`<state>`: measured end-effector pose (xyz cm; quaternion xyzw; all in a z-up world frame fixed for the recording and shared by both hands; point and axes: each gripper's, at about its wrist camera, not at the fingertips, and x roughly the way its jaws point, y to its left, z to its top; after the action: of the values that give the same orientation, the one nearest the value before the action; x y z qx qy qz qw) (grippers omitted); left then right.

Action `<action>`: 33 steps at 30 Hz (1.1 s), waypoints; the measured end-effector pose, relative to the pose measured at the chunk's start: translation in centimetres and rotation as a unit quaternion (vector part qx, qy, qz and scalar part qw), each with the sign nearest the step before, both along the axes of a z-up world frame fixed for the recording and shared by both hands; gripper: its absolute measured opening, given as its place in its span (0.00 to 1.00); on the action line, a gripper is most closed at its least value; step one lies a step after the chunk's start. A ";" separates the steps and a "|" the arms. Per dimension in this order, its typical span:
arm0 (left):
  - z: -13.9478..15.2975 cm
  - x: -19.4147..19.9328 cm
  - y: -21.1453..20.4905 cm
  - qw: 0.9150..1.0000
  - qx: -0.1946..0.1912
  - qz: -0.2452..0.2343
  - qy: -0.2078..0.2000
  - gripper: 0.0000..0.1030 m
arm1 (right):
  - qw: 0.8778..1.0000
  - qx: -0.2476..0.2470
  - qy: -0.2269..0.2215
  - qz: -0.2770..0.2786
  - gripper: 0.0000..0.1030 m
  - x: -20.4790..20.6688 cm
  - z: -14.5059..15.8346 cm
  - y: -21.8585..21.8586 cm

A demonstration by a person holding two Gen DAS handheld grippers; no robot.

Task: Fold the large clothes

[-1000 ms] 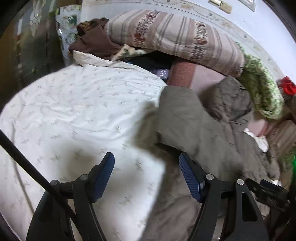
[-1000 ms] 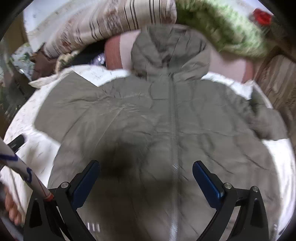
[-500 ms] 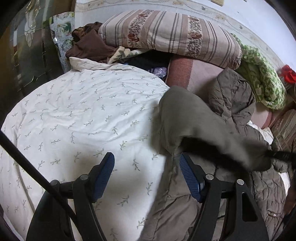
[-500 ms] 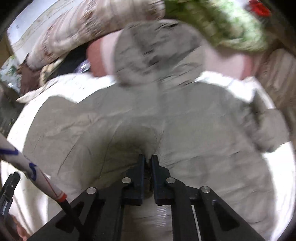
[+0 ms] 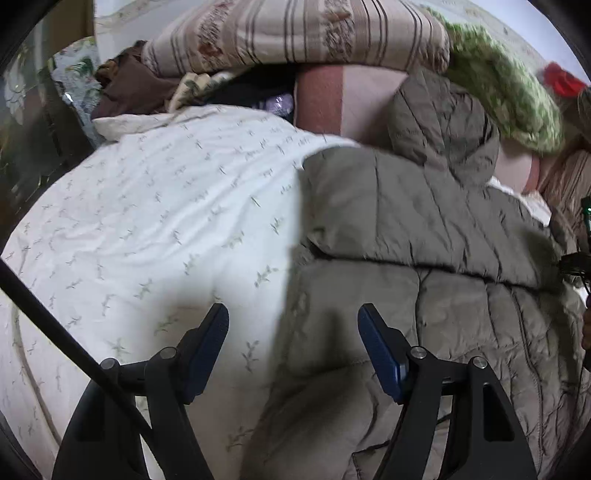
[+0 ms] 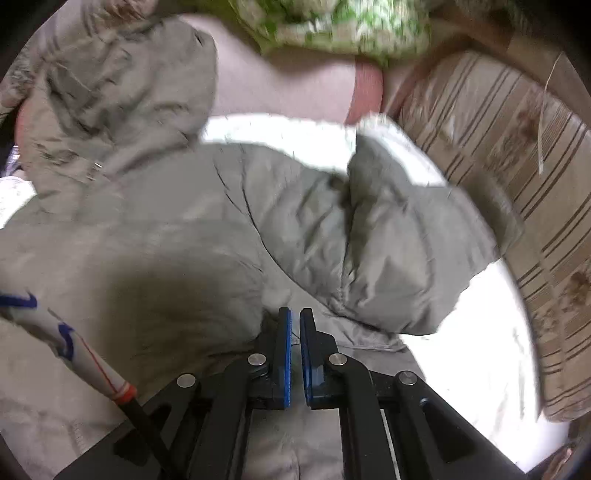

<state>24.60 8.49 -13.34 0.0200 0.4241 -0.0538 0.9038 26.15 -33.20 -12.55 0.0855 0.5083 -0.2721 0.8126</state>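
An olive-grey quilted hooded jacket (image 5: 424, 236) lies on a white leaf-print bedsheet (image 5: 147, 229). Its left sleeve is folded across the chest, and its hood (image 5: 439, 125) lies toward the pillows. My left gripper (image 5: 293, 336) is open and empty, hovering over the jacket's left edge where it meets the sheet. In the right wrist view my right gripper (image 6: 294, 332) is shut on a fold of the jacket (image 6: 184, 229) near its middle. The right sleeve (image 6: 399, 243) lies bunched toward the right.
A striped pillow (image 5: 295, 33) and a green knitted blanket (image 5: 506, 96) are piled at the head of the bed, with brown clothes (image 5: 133, 88) at the left. A striped cushion (image 6: 517, 155) borders the right side. A black cable (image 5: 70, 350) crosses the lower left.
My right gripper closed on the jacket and carried the left sleeve across the chest, then swung right. My left gripper stayed open and shifted slightly toward the jacket.
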 end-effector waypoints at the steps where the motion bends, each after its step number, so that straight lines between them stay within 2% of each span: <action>1: -0.3 0.2 -0.2 1.000 0.002 -0.001 0.005 0.69 | 1.000 0.006 0.006 -0.006 0.05 0.1 -0.9 -0.6; 4: -0.9 0.7 -0.7 1.000 0.011 -0.004 0.017 0.70 | 1.000 0.016 0.013 -0.016 0.06 0.4 -2.9 -1.3; 8: -1.3 0.9 -1.0 0.999 0.005 -0.004 0.034 0.69 | 1.000 -0.006 0.016 -0.007 0.07 0.7 -2.7 -1.0; 10: -1.1 0.8 -1.1 0.999 -0.001 -0.003 0.037 0.70 | 1.000 0.001 0.010 -0.002 0.17 0.2 -1.8 -1.2; 11: -1.0 0.5 -1.1 0.999 -0.003 -0.003 0.037 0.69 | 1.000 0.006 0.001 -0.003 0.29 -0.3 -1.1 -1.3; 12: -0.8 0.3 -1.2 0.999 -0.004 -0.003 0.034 0.69 | 1.000 0.009 -0.011 -0.006 0.45 -1.3 -0.2 -1.5; 14: -0.2 -0.5 -1.4 1.000 -0.005 -0.006 0.026 0.69 | 0.999 0.019 -0.037 -0.009 0.64 -3.1 1.3 -2.2; 15: 0.2 -0.9 -1.7 1.000 -0.006 -0.009 0.021 0.69 | 0.998 0.023 -0.054 -0.007 0.67 -4.8 2.5 -2.6; 20: 1.4 -3.6 -3.2 0.999 -0.031 -0.038 0.012 0.69 | 0.997 0.010 -0.074 -0.010 0.67 -11.8 5.9 -4.6; 24: 0.6 -5.1 -5.7 0.997 -0.019 -0.068 0.015 0.69 | 0.995 0.004 -0.068 -0.066 0.67 -16.7 6.3 -9.3; 26: -0.1 -5.5 -6.8 0.997 -0.001 -0.079 0.017 0.70 | 0.991 0.025 -0.075 -0.106 0.67 -18.5 6.0 -12.5; 30: -1.6 -5.4 -8.1 0.996 0.022 -0.085 0.025 0.70 | 0.973 0.102 -0.107 -0.177 0.67 -21.2 4.8 -18.5; 33: -2.8 -4.8 -8.4 0.996 0.030 -0.081 0.037 0.70 | 0.964 0.109 -0.115 -0.213 0.67 -21.4 3.9 -21.7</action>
<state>19.81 0.10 -16.14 0.0794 0.4559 -0.1150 0.8790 4.79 -54.92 -8.62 0.3108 0.4079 -0.3696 0.7749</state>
